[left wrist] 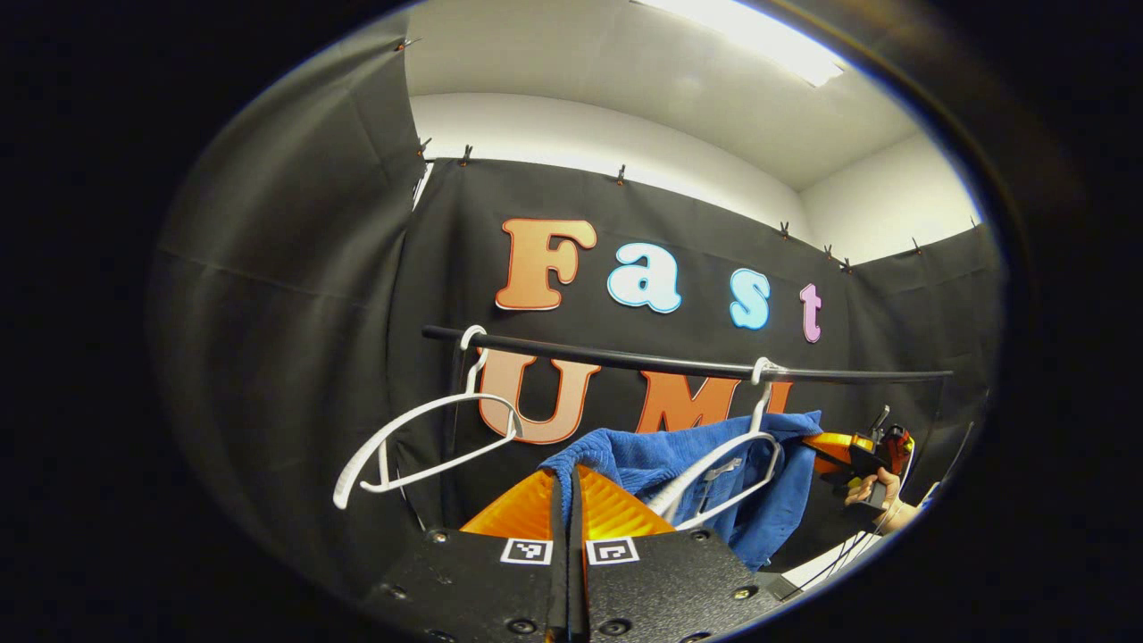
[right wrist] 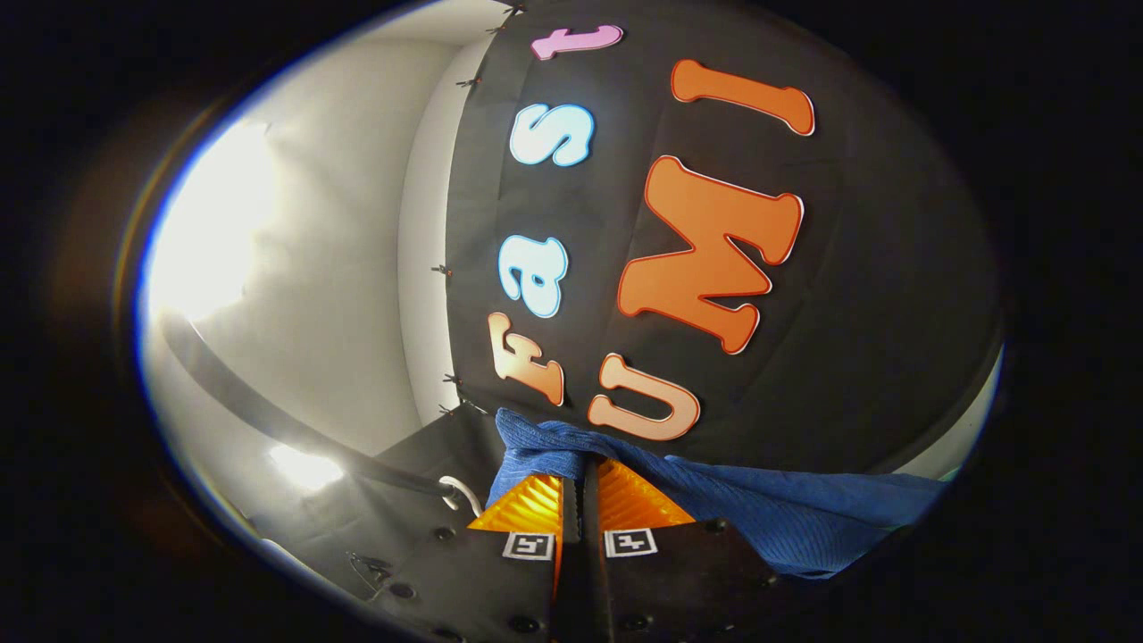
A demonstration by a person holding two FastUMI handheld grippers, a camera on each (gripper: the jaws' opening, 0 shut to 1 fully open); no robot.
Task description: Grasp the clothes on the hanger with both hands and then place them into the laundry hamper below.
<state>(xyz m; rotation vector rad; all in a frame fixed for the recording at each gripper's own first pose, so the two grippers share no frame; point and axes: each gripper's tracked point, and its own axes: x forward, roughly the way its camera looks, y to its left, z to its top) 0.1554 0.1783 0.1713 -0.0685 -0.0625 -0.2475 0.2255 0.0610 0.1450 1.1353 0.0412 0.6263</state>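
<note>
Left gripper [left wrist: 569,478]: clenched on blue cloth [left wrist: 679,464].
Right gripper [right wrist: 580,473]: clenched on cloth too.
Hanger [left wrist: 723,464]: under cloth, on rail [left wrist: 625,357].

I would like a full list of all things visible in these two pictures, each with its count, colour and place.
Blue garment: one, blue, draped over the right hanger, both ends pinched; also seen in the right gripper view.
Empty hanger: one, white, hooked on the left part of the rail, tilted.
Hanger with garment: one, white, hooked on the right part of the rail.
Rail: one, black, running across in front of the booth wall.
Ceiling light: one, white, on the ceiling, top right.
Left claw: one, fingers closed on the garment's left end.
Right claw: one, fingers closed on the garment; seen farther off in the left gripper view.
Hand: one, holding the right claw.
</note>
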